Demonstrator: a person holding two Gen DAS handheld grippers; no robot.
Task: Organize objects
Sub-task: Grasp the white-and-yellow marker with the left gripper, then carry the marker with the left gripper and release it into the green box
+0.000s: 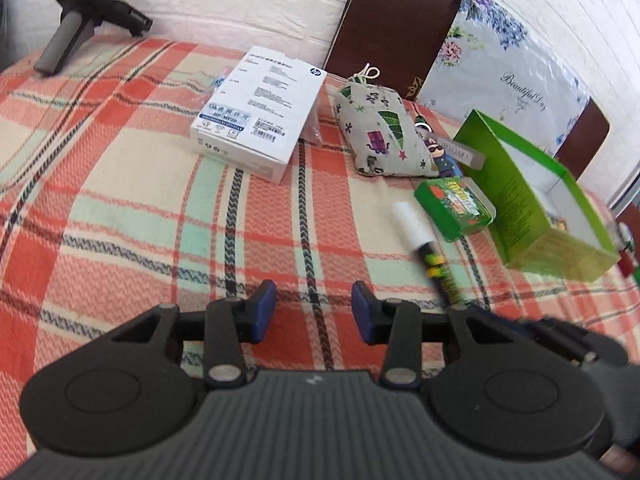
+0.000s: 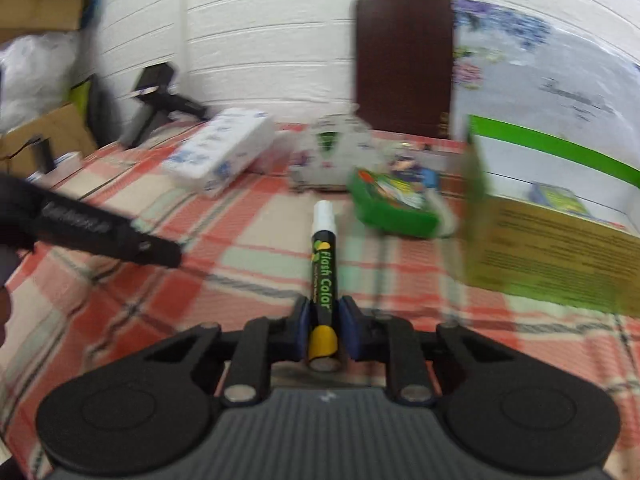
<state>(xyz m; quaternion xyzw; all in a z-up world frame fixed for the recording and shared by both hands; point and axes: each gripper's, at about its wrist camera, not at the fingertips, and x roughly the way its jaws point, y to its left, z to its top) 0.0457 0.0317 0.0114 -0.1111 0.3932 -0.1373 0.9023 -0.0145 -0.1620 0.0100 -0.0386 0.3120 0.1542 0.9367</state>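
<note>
**Marker pinched in right gripper, left gripper spread and idle**

Nearest in the right wrist view, the right gripper [image 2: 323, 326] is pressed onto the marker [image 2: 322, 268] — blue pads clamp the black barrel low down, just above its yellow end, white cap pointing to 12 o'clock over the plaid cloth [image 2: 132, 312]. The marker looks light, stiff and smooth; a round barrel may twist or slip, so a hold nearer mid-barrel would likely be steadier. In the left wrist view the left gripper [image 1: 314, 311] is spread with nothing between its fingers, hovering over the cloth.

Farther out, at about 1 o'clock of the marker tip, lies the green packet [image 2: 394, 204] — and at 3 o'clock stands the open green box [image 2: 556, 256], a likely drop spot, though that is a guess. Beyond, at 11 o'clock, the white HP box [image 1: 256, 112]; at 12, a soft printed pouch [image 1: 380, 132]. Farthest, at 10 o'clock, a spare black gripper [image 1: 80, 20] against the white wall.
</note>
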